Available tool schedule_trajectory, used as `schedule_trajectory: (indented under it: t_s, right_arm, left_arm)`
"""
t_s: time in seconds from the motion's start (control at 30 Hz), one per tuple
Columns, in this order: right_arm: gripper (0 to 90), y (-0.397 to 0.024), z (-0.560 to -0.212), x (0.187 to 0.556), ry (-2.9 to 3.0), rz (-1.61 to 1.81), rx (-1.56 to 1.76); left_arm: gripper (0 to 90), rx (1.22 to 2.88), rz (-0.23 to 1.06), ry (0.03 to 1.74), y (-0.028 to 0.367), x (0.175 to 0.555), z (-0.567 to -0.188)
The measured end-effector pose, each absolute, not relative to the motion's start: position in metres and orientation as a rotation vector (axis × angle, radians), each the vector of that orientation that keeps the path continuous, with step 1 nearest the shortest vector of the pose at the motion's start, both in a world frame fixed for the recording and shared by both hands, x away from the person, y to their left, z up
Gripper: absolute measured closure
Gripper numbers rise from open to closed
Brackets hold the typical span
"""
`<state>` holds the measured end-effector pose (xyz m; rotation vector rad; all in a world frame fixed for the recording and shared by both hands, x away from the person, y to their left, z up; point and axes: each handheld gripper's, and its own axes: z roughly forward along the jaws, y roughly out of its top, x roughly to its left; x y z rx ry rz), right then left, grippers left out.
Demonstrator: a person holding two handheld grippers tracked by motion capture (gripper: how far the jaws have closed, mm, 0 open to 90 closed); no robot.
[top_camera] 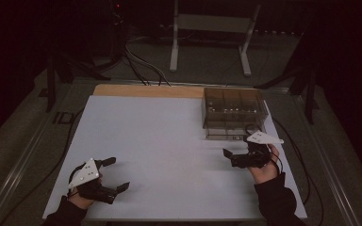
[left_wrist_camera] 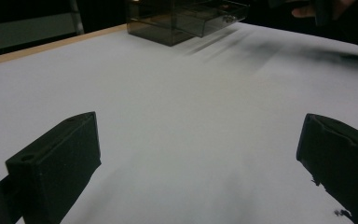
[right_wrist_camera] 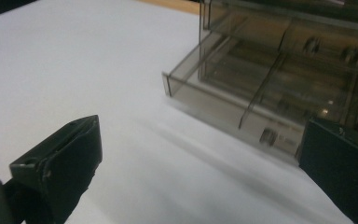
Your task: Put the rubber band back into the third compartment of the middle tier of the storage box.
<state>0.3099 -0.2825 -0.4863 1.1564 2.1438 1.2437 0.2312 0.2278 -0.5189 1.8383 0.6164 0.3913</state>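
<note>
Two tools, left and right, gape empty beside one drawer box.

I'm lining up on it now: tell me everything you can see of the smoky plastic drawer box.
The drawer box is translucent, smoke-grey plastic, standing upright at the white table's far right. Its bottom drawer is pulled partly out, divided by a partition, with a small knob on its front. The open right gripper sits just before it, not touching.
</note>
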Motion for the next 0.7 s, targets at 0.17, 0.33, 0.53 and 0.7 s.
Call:
schedule_trajectory:
  t_s: [0.17, 0.33, 0.53, 0.7]
  right_arm:
    - [0.0, -0.286, -0.499, 0.303, 2.165, 1.25, 1.152]
    - [0.0, -0.291, -0.507, 0.297, 2.174, 1.266, 1.157]
    - [0.0, -0.298, -0.516, 0.289, 2.194, 1.263, 1.153]
    - [0.0, -0.303, -0.521, 0.282, 2.201, 1.261, 1.159]
  left_arm:
    - [0.3, 1.839, 0.39, 0.616, 0.228, 0.232, -0.519]
    - [0.3, 1.839, 0.391, 0.616, 0.228, 0.231, -0.519]
    - [0.3, 1.839, 0.39, 0.617, 0.228, 0.232, -0.519]
    - [0.3, 1.839, 0.392, 0.616, 0.228, 0.231, -0.519]
